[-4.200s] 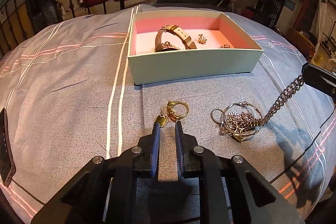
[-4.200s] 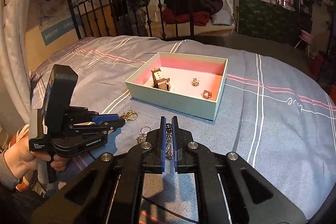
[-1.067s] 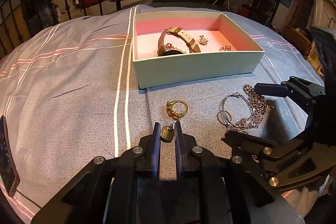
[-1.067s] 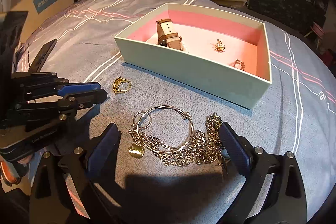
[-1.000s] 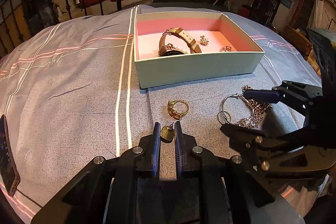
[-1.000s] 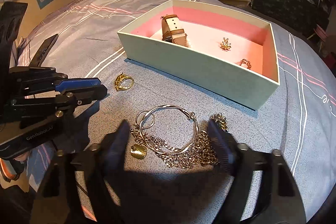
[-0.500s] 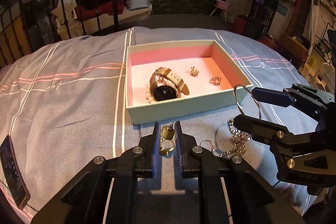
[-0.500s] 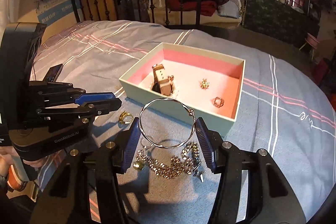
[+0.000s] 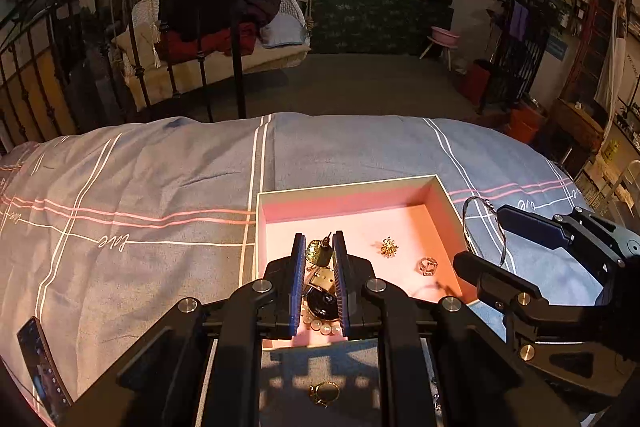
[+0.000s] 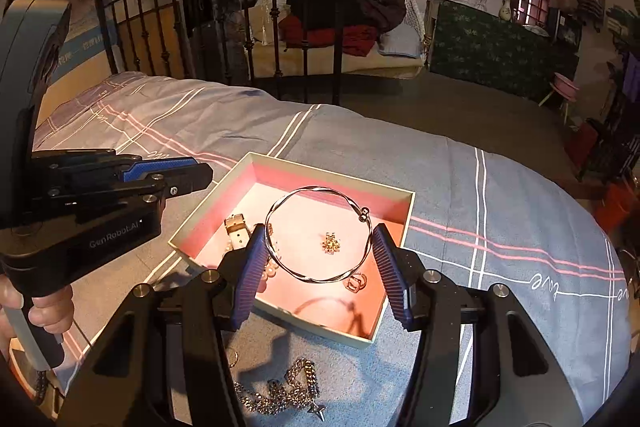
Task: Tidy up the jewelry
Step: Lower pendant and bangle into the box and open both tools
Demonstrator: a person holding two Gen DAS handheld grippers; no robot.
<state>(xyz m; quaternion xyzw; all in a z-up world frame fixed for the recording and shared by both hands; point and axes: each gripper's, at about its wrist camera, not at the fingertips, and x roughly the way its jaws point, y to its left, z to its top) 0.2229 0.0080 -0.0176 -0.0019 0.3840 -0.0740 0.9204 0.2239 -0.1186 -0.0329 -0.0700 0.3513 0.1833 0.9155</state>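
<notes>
1. Silver-toned twisted bangle [image 10: 320, 235], spanned between the spread fingers of the right gripper [image 10: 320, 267], held by its rim above the open box [image 10: 280, 303]. Its contact at 3 and 9 o'clock looks slight; a small loosening would likely drop it, possibly onto the box wall.
2. Gold pendant [image 9: 319, 253], pinched between the nearly closed fingers of the left gripper [image 9: 319, 259], over the watch [image 9: 320, 301] inside the box. Released here, it may land on the watch and tangle.
3. Flower brooch [image 10: 331, 242] and small ring [image 10: 356, 283] on the pink floor; a falling bangle may strike them.
4. Chain [image 10: 280, 393] and gold ring [image 9: 324, 393] on the bedspread [image 9: 140, 187], at 6 o'clock of the box, not yet stored.
5. The two grippers, just beside each other, risk collision.
</notes>
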